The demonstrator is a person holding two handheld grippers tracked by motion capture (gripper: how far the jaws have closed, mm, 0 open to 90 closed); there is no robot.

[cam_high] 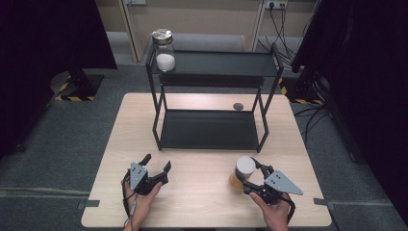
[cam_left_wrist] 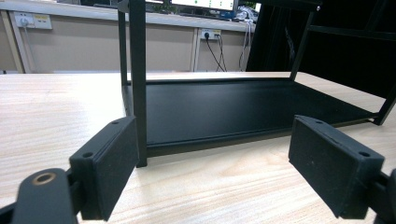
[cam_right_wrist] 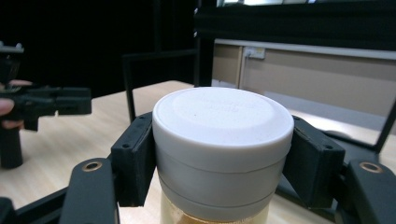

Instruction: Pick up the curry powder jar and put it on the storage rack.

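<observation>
The right tool point(cam_high: 250, 179) is clamped on the white lid of a jar point(cam_high: 243, 172); both pads press against the lid's sides in the right gripper view. The jar point(cam_right_wrist: 223, 154) stands upright on the bench point(cam_high: 202, 192), near its front right edge, with tan contents visible below the lid. The left tool point(cam_high: 158, 164) rests at the front left with its jaws wide apart and nothing between them. Behind both stands a black two-tier rack point(cam_high: 210, 130). A second jar point(cam_high: 163, 49), holding white contents, sits on the rack's top shelf at its left end.
</observation>
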